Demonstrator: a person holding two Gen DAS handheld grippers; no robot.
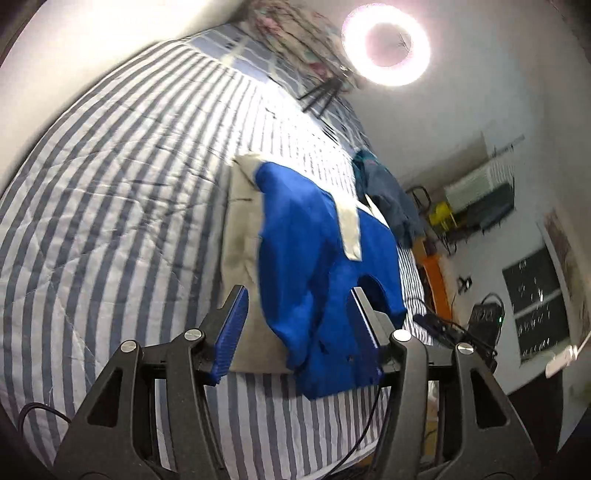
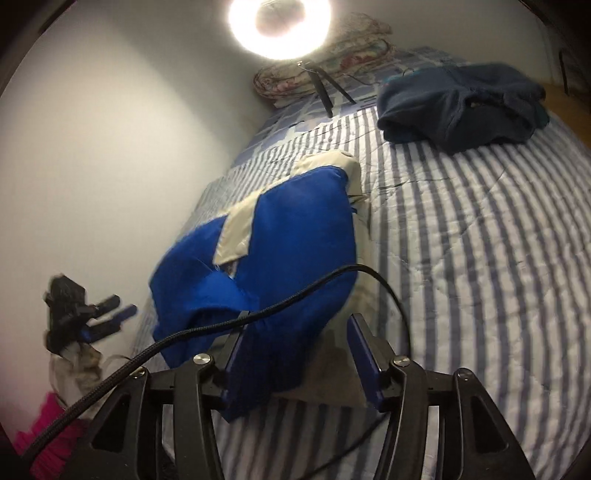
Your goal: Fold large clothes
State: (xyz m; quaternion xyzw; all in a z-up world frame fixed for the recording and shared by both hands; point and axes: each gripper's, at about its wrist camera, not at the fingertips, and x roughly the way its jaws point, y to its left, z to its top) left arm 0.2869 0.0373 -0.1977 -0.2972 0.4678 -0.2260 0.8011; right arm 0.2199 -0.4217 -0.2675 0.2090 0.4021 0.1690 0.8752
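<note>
A blue and cream garment (image 1: 317,258) lies folded on the striped bed, with cream cloth under the blue part; it also shows in the right wrist view (image 2: 288,243). My left gripper (image 1: 299,295) is open above its near end, jaws wide apart and holding nothing. My right gripper (image 2: 299,325) is open too, hovering over the garment's near end with nothing between its blue pads. The left gripper also shows at the left of the right wrist view (image 2: 110,314), off the bed's side.
The striped bedspread (image 1: 110,221) covers the bed. A dark navy garment pile (image 2: 461,103) lies at the far right. A ring light (image 2: 279,26) on a tripod and a floral quilt (image 2: 332,62) stand at the head. A black cable (image 2: 258,314) crosses my right gripper. Pink cloth (image 2: 48,435) is at lower left.
</note>
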